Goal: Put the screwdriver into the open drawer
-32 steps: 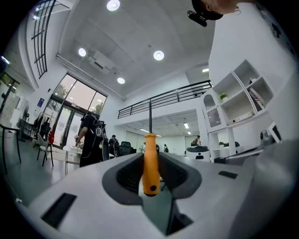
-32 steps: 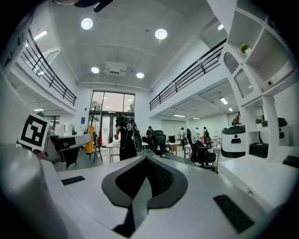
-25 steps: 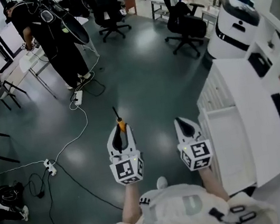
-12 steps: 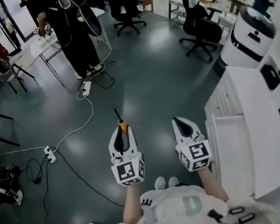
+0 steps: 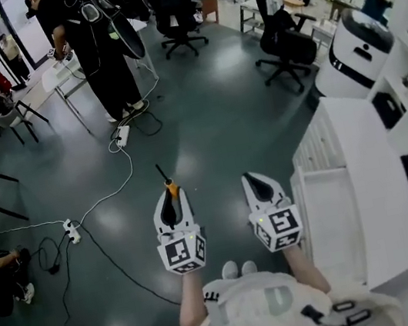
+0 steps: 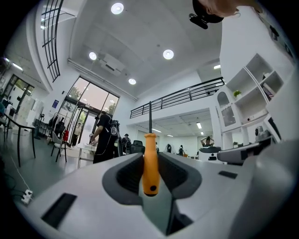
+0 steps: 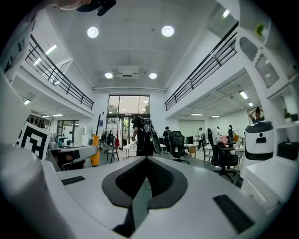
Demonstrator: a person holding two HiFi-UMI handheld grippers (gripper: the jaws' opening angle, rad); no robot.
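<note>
**Condition.** The left tongs (image 5: 168, 197) were clenched on the rear part of the orange plastic handle of the slim, black-shafted screwdriver (image 6: 150, 163). The rest of the handle and the shaft projected forward past the tips. The right tongs (image 5: 257, 182) were closed on nothing. Both were held roughly level above the dark grey-green floor (image 5: 206, 130). The open white drawer (image 5: 330, 214) of the white cabinet (image 5: 383, 181) lay to the person's right, beyond the right tongs and well apart from the screwdriver.

**Probable faults.**
1. Slip or pivot. The pads bore on a smooth, round handle near its butt, so a quick swing could have let the overhanging shaft tip downward or slide free onto the floor.
2. Collision. The path to the drawer crossed the right tongs, so the shaft could have struck them unless they were moved aside.
3. Snagging. The leading shaft could have caught the drawer's wall or the cabinet top.
4. Early release. Letting go above the rim could have left the tool lying across it or bouncing out.
</note>
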